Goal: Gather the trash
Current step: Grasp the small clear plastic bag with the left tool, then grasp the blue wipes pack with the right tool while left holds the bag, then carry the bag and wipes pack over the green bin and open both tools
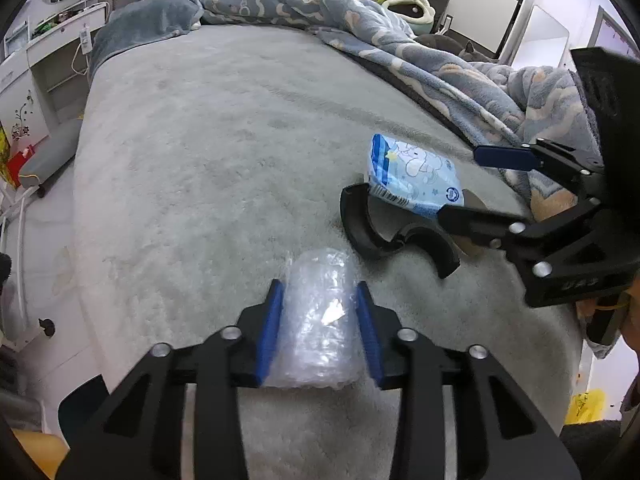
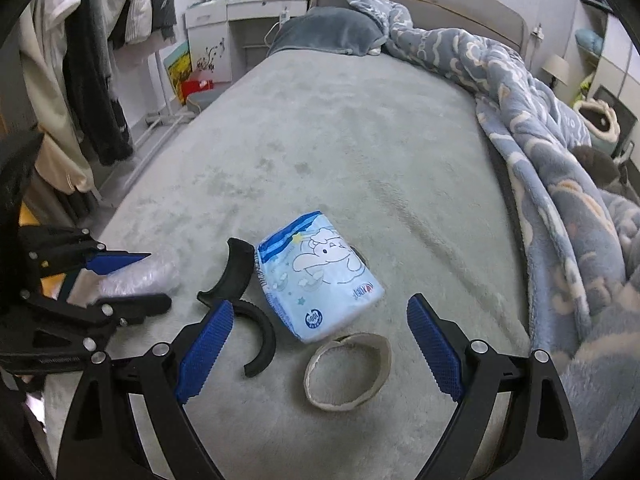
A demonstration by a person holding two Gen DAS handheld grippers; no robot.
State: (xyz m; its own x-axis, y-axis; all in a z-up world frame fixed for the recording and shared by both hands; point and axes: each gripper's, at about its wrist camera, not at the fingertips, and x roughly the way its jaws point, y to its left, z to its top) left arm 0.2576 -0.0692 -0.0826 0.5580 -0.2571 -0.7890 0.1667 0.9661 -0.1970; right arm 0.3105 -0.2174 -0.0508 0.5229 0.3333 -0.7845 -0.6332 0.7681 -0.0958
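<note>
Now the left hand-held gripper (image 1: 319,322) is clamped on a clear crinkled bubble-wrap roll (image 1: 320,320) lying on the grey fleece bed (image 1: 224,152). Just ahead of the wide-open, empty right hand-held gripper (image 2: 320,344) lie a beige cardboard tape ring (image 2: 347,372) and a pale blue cartoon-printed tissue pack (image 2: 320,280).

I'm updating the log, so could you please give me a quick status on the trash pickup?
Left tongs shut on the bubble wrap roll. Right tongs open, empty, above the cardboard ring. Tissue pack and black curved piece on the bed. Nothing blocking.

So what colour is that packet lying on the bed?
Light blue with a white cartoon animal and darker blue stripes at one end: the packet, clearest in the right wrist view.
</note>
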